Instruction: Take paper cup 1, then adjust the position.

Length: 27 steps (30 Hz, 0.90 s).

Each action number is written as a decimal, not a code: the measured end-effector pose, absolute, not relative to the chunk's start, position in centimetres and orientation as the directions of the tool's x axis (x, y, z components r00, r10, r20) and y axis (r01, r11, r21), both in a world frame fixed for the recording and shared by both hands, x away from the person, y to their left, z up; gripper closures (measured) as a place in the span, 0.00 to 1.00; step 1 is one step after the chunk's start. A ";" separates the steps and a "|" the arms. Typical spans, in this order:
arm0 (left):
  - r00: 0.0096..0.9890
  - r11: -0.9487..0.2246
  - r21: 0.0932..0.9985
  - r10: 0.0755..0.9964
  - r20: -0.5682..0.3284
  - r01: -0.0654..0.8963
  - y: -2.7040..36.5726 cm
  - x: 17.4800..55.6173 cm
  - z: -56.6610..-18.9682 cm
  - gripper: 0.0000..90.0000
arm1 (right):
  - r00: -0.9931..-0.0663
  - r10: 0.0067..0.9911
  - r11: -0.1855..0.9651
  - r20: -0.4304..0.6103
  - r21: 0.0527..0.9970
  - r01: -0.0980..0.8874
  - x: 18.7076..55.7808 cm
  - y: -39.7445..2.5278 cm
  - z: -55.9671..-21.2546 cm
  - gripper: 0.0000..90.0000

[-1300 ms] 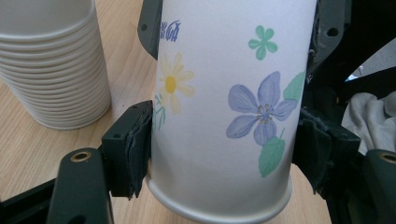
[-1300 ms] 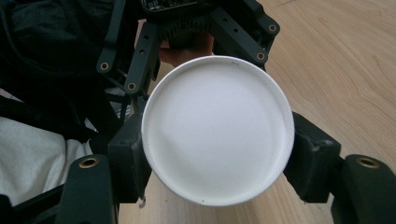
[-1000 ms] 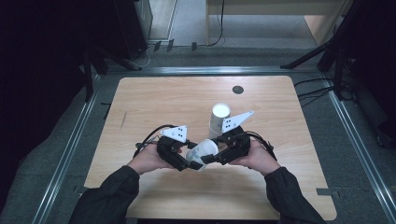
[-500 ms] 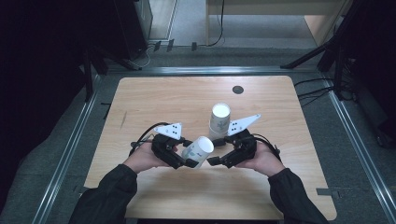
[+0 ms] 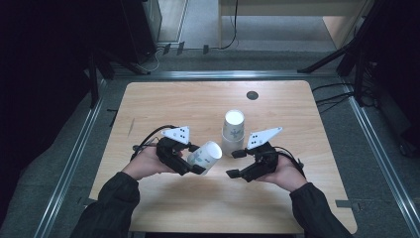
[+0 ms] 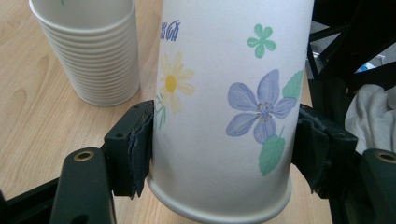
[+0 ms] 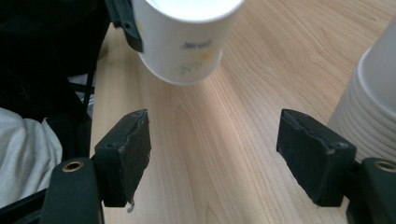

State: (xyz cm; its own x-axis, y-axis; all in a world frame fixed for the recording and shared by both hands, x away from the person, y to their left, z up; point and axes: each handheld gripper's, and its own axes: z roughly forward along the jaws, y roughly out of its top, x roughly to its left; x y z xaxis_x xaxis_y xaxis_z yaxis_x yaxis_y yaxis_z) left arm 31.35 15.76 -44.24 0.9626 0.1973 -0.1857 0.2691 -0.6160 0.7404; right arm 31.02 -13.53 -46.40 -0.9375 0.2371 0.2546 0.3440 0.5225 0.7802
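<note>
Flowery paper cup clamped in the left tongs, just beside the stack

The paper cup [image 6: 224, 107] is smooth white with printed blue and yellow flowers and green leaves, tapered, with a rolled rim. It's tipped on its side above the pale wood-grain tabletop [image 5: 188, 101], just beside the ribbed stack of cups [image 5: 233, 130]. Left tongs [image 5: 190, 162] squeeze it between black padded jaws. Right tongs [image 7: 224, 154] are spread wide with nothing between them, close to the stack.
</note>
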 end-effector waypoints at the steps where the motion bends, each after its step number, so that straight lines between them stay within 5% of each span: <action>1: 0.964 -0.625 0.734 0.192 -0.185 0.266 15.7 31.4 -44.0 0.32 | -0.936 0.240 0.520 0.258 0.780 0.348 31.1 -13.5 -46.5 0.30; 27: 0.983 -0.848 0.499 0.137 -0.123 0.181 12.8 31.8 -42.9 0.32 | -0.948 0.208 0.489 0.240 0.814 0.313 30.9 -12.5 -46.6 0.28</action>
